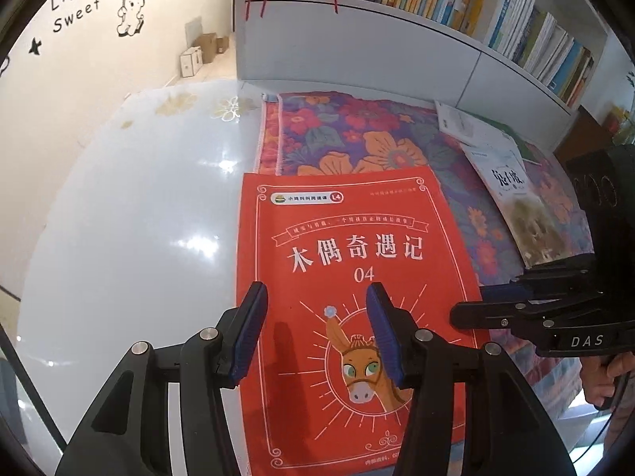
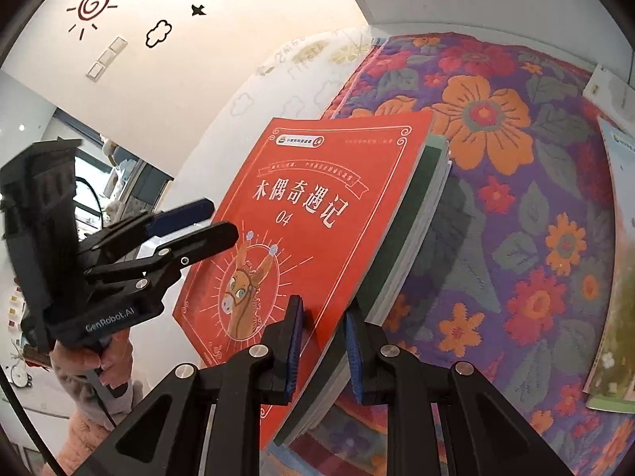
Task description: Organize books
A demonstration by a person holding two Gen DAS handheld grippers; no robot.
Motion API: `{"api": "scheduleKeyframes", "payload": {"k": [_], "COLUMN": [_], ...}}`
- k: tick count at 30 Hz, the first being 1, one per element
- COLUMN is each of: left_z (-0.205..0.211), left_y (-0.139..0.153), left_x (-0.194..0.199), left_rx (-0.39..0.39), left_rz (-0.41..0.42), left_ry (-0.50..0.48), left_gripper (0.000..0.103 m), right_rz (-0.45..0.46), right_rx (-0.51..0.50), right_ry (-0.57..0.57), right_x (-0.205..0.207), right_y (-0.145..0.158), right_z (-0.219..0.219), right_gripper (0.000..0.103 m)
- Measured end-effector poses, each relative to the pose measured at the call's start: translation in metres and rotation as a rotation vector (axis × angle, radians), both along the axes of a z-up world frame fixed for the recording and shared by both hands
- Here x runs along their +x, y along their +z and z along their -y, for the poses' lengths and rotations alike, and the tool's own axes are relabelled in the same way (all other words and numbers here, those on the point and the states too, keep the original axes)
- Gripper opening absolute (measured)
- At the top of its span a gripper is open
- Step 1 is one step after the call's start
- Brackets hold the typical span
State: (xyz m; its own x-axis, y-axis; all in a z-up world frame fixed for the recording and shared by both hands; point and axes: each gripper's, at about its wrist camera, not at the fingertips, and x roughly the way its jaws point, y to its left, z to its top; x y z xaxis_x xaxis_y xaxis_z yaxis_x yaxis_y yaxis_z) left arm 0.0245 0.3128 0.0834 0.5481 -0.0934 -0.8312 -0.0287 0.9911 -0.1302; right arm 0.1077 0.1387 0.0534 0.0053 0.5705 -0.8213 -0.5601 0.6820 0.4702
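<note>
A red book [image 1: 349, 230] with a donkey on its cover lies on top of a green-edged book [image 2: 401, 254], partly on the floral cloth [image 1: 357, 135]. In the right wrist view the pair is tilted, with its right side off the cloth. My right gripper [image 2: 322, 309] is shut on the near edge of both books, one pad on the red cover and one beneath. It also shows in the left wrist view as the right gripper [image 1: 468, 305] at the book's right edge. My left gripper [image 1: 317, 293] hovers open over the red cover, holding nothing. Its tips reach the book's left edge.
Two more books [image 1: 508, 182] [image 1: 468, 123] lie on the cloth to the right. A white bookshelf [image 1: 476, 8] with several upright books stands behind. A glossy white table top [image 1: 139, 198] stretches to the left. A person's hand [image 2: 91, 361] holds the left gripper's handle.
</note>
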Motion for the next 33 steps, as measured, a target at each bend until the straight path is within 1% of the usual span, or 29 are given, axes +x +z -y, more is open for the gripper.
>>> {"api": "scheduleKeyframes", "payload": {"k": [2, 8, 12, 13, 16, 17, 19, 22, 26, 30, 33], "left_z": [-0.005, -0.019, -0.023, -0.023, -0.020, -0.016, -0.007, 0.016, 0.056, 0.106, 0.149], "left_y": [-0.002, -0.011, -0.011, -0.010, -0.005, -0.003, 0.002, 0.008, 0.013, 0.016, 0.010], "left_x": [0.000, -0.001, -0.002, -0.003, -0.004, -0.005, -0.006, -0.003, 0.008, 0.024, 0.040], "left_rx": [-0.002, -0.029, -0.039, -0.034, -0.031, -0.032, -0.027, -0.005, 0.006, -0.020, -0.042], "left_rz": [-0.013, -0.044, -0.054, -0.056, -0.050, -0.045, -0.033, -0.016, -0.009, 0.000, -0.004], "left_ry": [0.023, 0.057, 0.091, 0.102, 0.116, 0.117, 0.107, 0.075, 0.016, -0.040, -0.102], "left_gripper": [0.049, 0.049, 0.050, 0.051, 0.052, 0.052, 0.052, 0.052, 0.053, 0.054, 0.054], "right_rz": [-0.014, -0.008, -0.057, -0.058, -0.016, -0.026, -0.063, -0.069, -0.010, 0.032, 0.112], "right_rx": [0.004, -0.005, 0.001, -0.012, -0.076, -0.084, -0.077, -0.062, 0.015, 0.111, 0.126], "right_ry": [-0.010, -0.020, -0.079, -0.093, -0.131, -0.154, -0.194, -0.244, -0.333, -0.432, -0.475], "right_x": [0.002, -0.001, 0.001, 0.000, 0.000, 0.002, 0.008, 0.016, 0.021, 0.022, 0.026], "right_y": [-0.001, -0.001, 0.000, 0.001, 0.004, 0.002, -0.004, -0.009, -0.005, -0.001, 0.006], "right_z": [0.001, 0.002, 0.011, 0.014, 0.024, 0.031, 0.047, 0.070, 0.116, 0.172, 0.213], "right_gripper": [0.019, 0.019, 0.019, 0.020, 0.025, 0.026, 0.027, 0.027, 0.027, 0.027, 0.027]}}
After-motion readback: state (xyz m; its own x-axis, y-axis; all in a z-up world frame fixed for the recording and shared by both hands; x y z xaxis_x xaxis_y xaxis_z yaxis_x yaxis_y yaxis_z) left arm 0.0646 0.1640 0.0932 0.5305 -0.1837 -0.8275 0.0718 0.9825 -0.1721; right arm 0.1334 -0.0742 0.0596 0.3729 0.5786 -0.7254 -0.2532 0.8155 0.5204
